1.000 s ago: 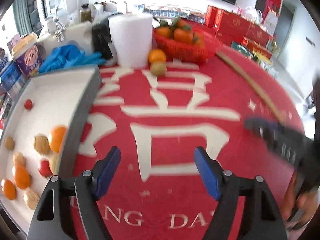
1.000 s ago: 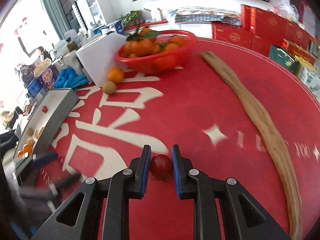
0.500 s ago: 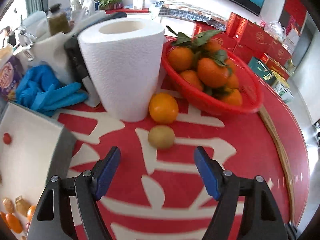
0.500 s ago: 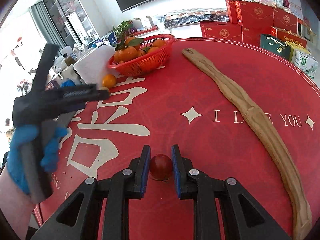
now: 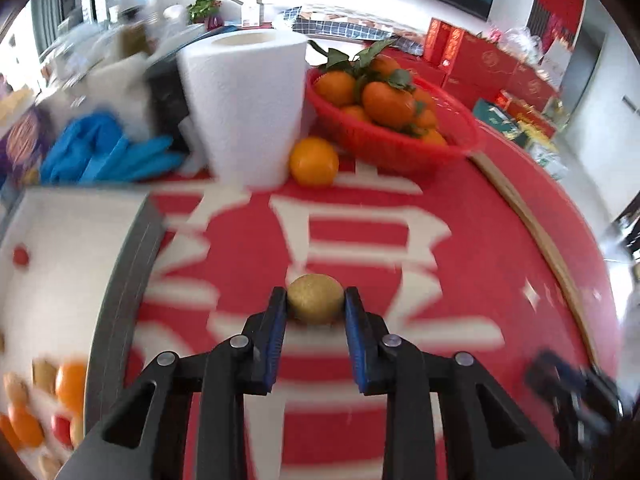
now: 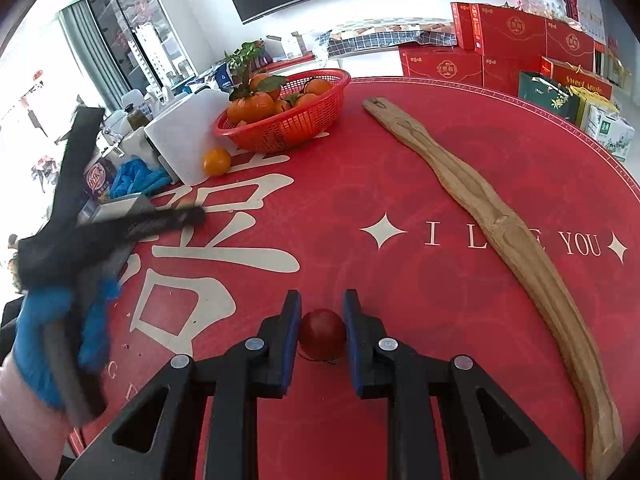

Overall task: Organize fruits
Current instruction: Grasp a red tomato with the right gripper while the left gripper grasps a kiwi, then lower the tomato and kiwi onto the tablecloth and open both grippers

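Note:
My left gripper (image 5: 316, 306) is shut on a brown-green kiwi (image 5: 316, 299) and holds it over the red tablecloth, right of the white tray (image 5: 60, 280). The tray holds several small fruits and nuts. A loose orange (image 5: 314, 161) sits by the paper towel roll (image 5: 242, 104), in front of the red basket (image 5: 404, 152) of leafy tangerines. My right gripper (image 6: 321, 310) is shut on a small red tomato (image 6: 322, 334) just above the cloth. The left gripper also shows, blurred, in the right wrist view (image 6: 120, 228).
A long wooden board (image 6: 492, 224) lies along the table's right side. Blue gloves (image 5: 108, 152) and a snack tub (image 5: 22, 140) lie behind the tray. Red gift boxes (image 6: 516, 48) stand beyond the table's far edge.
My left gripper reached the kiwi by the orange, closed on it, and pulled it back toward the tray. My right gripper still holds the tomato and has barely moved.

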